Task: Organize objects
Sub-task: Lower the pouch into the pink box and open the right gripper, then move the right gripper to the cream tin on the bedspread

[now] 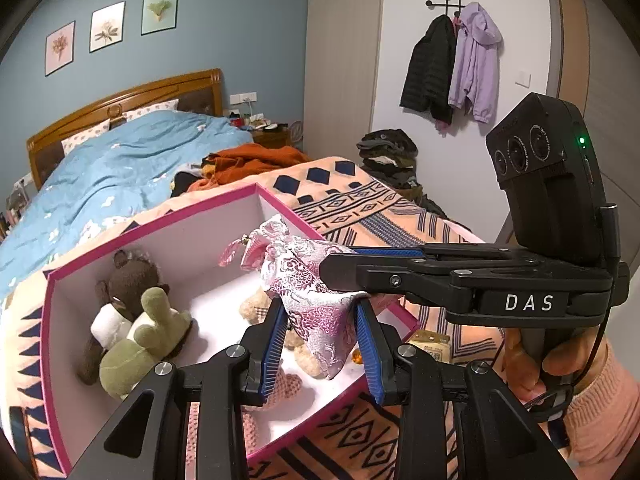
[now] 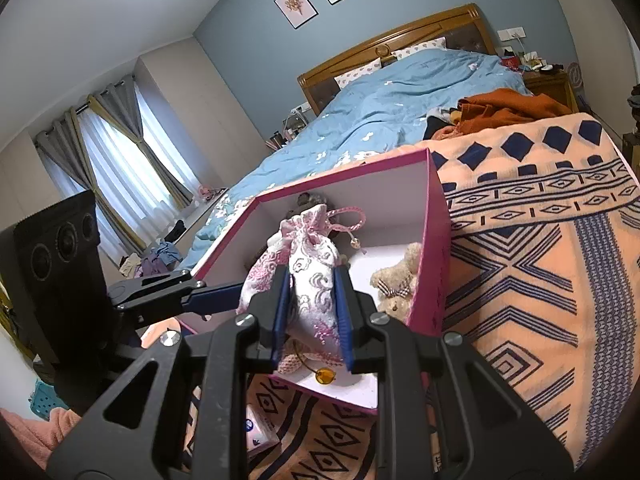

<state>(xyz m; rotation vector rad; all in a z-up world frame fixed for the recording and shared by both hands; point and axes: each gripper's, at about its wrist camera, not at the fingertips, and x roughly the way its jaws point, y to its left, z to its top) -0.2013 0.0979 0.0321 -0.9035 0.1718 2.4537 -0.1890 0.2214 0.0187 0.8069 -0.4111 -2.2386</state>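
Peach fabric with navy diamonds and chevrons, the blanket (image 2: 540, 264), is spread over the foot of the bed (image 2: 400, 92), and a blue quilt (image 1: 120, 168) is seen beyond it. One pink-edged box (image 1: 160, 236) with a white inside is set on the blanket. Three plush toys are counted in the box: a brown bear (image 1: 132, 276) and a green one (image 1: 140, 344) lying together by the left wall, and a beige bear (image 2: 396, 284) on the box floor. One pink-and-white brocade drawstring pouch (image 1: 316, 300) is held above the box opening, so the box floor beneath is partly hidden. The pouch is clamped by both grippers: the left hand-held gripper (image 1: 320, 344) is closed on its lower part, and the right hand-held gripper (image 2: 312, 320) is closed on it from the other side, its finger crossing the left view. An amber bead (image 2: 325, 376) on a cord is seen on the box floor below the pouch.
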